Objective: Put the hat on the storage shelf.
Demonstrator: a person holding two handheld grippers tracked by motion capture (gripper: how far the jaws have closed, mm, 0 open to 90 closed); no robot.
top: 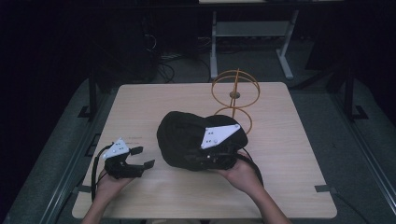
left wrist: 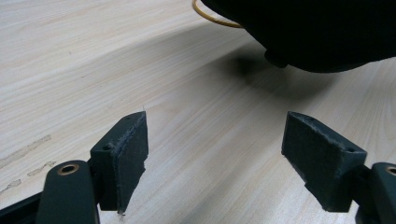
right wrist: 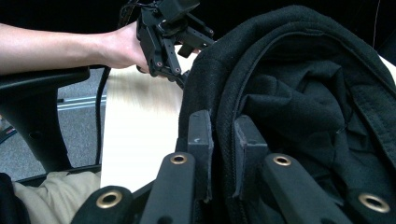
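**Black cap gripped by its edge above pale worktop**

The right gripper (right wrist: 223, 154) was clenched on the rim of a black cap (top: 187, 135), its two jaws pinching the fabric edge between them, as the right gripper view showed. Seen from the high view, the cap sat near the middle of the wooden worktop (top: 140, 102), just in front of an orange wire stand (top: 235, 95); whether it rested on the surface or hung slightly clear was hard to judge. The left gripper (top: 140, 157) lay near the worktop's left front, well apart from the cap, its jaws spread wide with nothing between them.
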